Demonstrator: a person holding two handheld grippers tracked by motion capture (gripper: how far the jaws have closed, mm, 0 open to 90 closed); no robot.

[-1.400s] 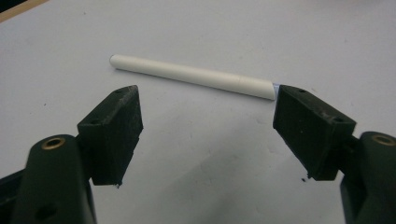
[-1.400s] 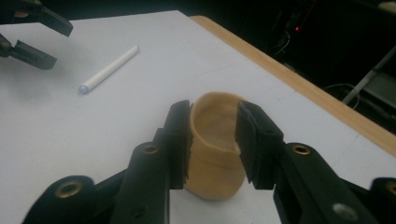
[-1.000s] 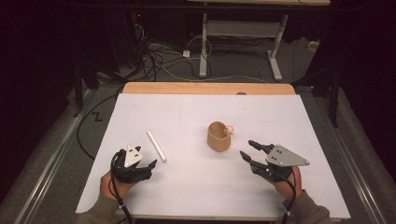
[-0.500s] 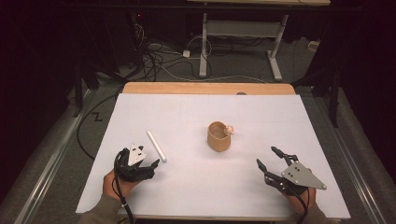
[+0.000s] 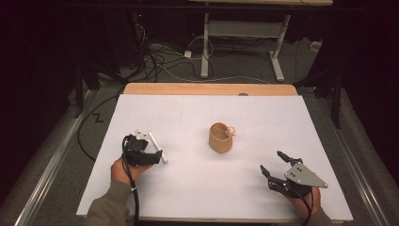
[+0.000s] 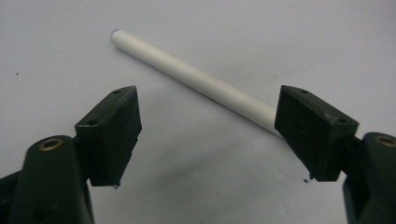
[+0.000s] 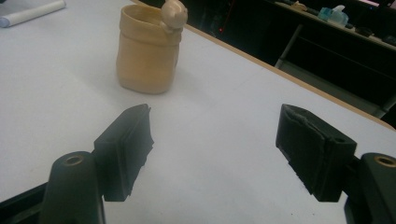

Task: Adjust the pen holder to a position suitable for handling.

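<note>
A white stick (image 5: 155,145) lies on the white table (image 5: 202,188) at the left. My left gripper (image 5: 158,155) sits right at it, jaws open and just opening wider. In the left gripper view the stick (image 6: 196,77) runs slantwise ahead of the gripper (image 6: 210,116), and its near end is hidden behind the right-hand pad (image 6: 310,126); no pad presses on it. A tan cup (image 5: 220,137) with a small pale lump on its rim stands mid-table. My right gripper (image 5: 271,161) rests near the front right, apart from the cup (image 7: 147,51). Its jaws (image 7: 215,135) have just been opening, with nothing between them.
A wooden strip (image 5: 207,88) runs along the table's far edge. Beyond it the floor holds cables (image 5: 160,56) and the white legs of another desk (image 5: 205,47). A metal rail (image 5: 51,165) runs along the table's left side.
My left gripper has moved forward and right up to the stick. My right gripper has pulled back from the cup toward the front right edge and its jaws have spread wider.
</note>
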